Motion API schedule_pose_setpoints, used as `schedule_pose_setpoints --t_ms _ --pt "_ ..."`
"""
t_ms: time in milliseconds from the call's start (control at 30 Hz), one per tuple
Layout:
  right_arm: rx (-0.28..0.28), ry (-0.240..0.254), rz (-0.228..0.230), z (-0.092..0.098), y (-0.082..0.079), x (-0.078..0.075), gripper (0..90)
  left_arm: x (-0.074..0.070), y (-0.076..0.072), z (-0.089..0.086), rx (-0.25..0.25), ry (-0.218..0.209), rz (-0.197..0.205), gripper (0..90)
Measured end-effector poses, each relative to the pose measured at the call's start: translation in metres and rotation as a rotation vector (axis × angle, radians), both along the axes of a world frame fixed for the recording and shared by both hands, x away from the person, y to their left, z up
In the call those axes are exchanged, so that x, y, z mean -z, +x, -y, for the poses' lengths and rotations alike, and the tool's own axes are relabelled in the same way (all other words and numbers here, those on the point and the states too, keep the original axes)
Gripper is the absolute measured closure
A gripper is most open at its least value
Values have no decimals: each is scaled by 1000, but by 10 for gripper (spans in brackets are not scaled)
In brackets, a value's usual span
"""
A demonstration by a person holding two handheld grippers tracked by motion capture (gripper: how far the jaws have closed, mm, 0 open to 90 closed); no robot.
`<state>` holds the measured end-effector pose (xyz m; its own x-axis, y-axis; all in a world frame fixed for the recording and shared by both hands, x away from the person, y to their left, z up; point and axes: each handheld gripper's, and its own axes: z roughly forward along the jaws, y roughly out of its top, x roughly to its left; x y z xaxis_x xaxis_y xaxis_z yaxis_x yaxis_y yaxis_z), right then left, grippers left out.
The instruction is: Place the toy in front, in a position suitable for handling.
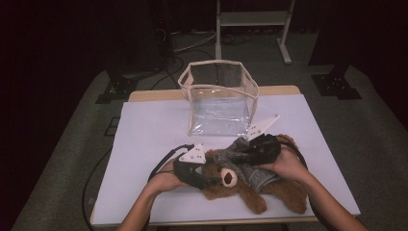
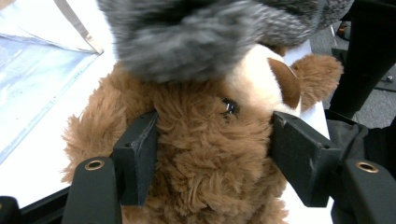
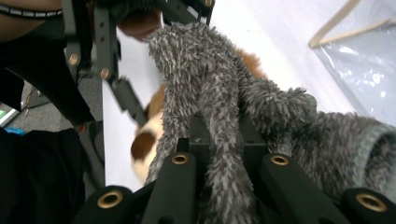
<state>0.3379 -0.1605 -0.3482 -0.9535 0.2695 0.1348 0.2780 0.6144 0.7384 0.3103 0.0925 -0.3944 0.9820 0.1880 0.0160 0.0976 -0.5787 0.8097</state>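
Left tongs (image 2: 212, 154) clamp the brown teddy bear's (image 2: 205, 154) head near the desk's (image 1: 144, 130) front edge; right tongs (image 3: 219, 140) pinch the grey fuzzy garment (image 3: 210, 93) draped over it.

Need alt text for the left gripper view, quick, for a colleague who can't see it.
The left gripper's two black jaws grip a brown teddy bear by the head, pads pressed into the fur. A grey fuzzy garment lies over it, above its eye.

**A darkened recording studio or lab**

A white-topped table (image 1: 144, 144) stands alone on grey carpet (image 1: 67, 159), lit from above while the surroundings fall black. Cables (image 1: 192, 43) trail across the floor past dark stand bases (image 1: 337, 84) and a white metal frame (image 1: 252, 21).
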Motion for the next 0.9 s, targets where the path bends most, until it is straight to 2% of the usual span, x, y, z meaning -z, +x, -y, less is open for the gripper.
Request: schedule_pose_setpoints --t_ms 33,167,267,300,367,533,600,633,700,833,900 --pt "-5 5 8 -7 2 -1 799 -1 -2 -1 10 7 5 339" --pt "-9 -11 6 -15 6 1 798 -3 -3 -4 12 10 5 338" --pt "-3 -16 -5 -12 7 4 799 -8 -1 -7 -2 -2 21 339" --pt "6 -13 -22 -6 4 6 799 -9 0 -7 -16 -11 16 339" --pt "5 -22 -20 -1 1 6 799 -8 0 -6 -20 -12 13 341" --pt "15 -26 -3 0 0 2 799 -2 -3 0 5 6 1 341" --pt "16 -22 13 -9 4 -1 798 -2 -5 -1 12 3 -3 342" --pt "14 -20 13 -13 6 -1 799 -4 -6 -2 31 24 2 342" --pt "11 -35 15 -19 9 0 799 -4 -6 -3 35 31 4 341" --pt "8 -41 -7 -15 11 4 799 -4 -5 -4 36 22 -12 341" --pt "8 -45 -3 -12 10 4 799 -5 -5 -4 37 28 -9 341"
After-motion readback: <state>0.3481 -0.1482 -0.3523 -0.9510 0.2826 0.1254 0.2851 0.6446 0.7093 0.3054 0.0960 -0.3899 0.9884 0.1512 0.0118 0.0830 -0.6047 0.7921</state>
